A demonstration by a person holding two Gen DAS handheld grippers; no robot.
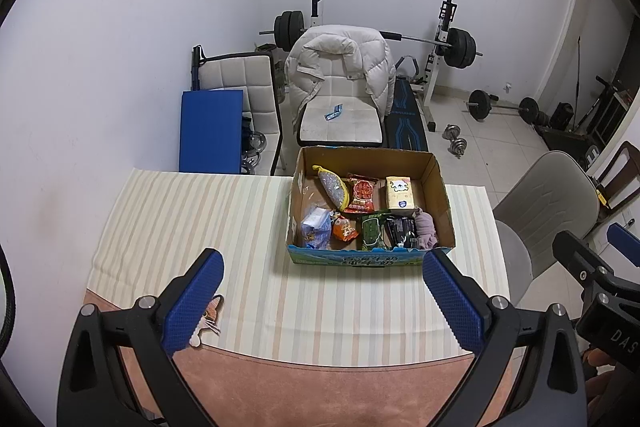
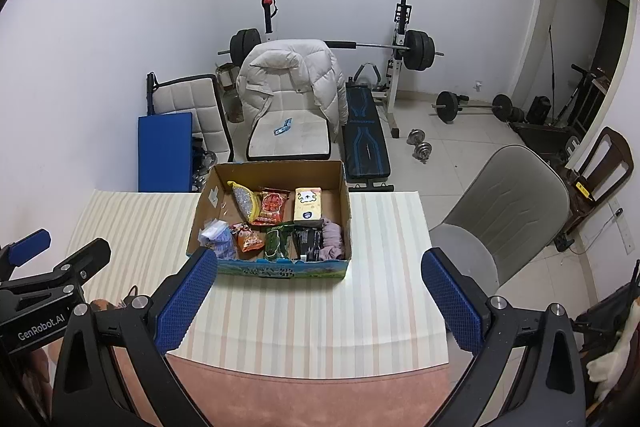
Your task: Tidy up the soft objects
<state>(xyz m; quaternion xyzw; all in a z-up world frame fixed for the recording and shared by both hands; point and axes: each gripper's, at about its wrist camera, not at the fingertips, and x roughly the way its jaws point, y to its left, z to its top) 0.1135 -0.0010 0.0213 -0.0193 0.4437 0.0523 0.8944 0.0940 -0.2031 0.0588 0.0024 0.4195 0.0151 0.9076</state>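
Judging by the layout, task at or near its end, or else not yet begun on the unpacking side: every soft item in sight packed in the cardboard box [image 1: 370, 163], none loose on the striped tablecloth [image 1: 192, 227]. Box standing at the far edge of the table, toward its right corner, near wall printed in blue and green. Inside, along the far row: a yellow-trimmed grey pouch [image 1: 334, 187], a red snack packet [image 1: 362, 193], a cream tissue pack [image 1: 398, 193]. Along the near row, left to right: a blue-white bag [image 1: 316, 227], an orange packet [image 1: 344, 229], a green packet [image 1: 372, 233], a black packet [image 1: 402, 231], and a crumpled mauve cloth [image 1: 426, 231] in the near right corner. Contents arranged in two rough rows, nothing hanging over the rim. Left gripper [image 1: 322, 301] spread wide, nothing between its blue pads, hovering over the near part of the table, short of the box and apart from it. Right gripper [image 2: 318, 297] likewise spread wide and empty, hanging above the near edge with the box straight ahead, its left pad overlapping the box's near left corner in view, contact not judged likely. A cat-shaped sticker [image 1: 208, 315] peeking out beside the left gripper's left finger, on the near left of the cloth. Possibly left: only a final check of the rows.
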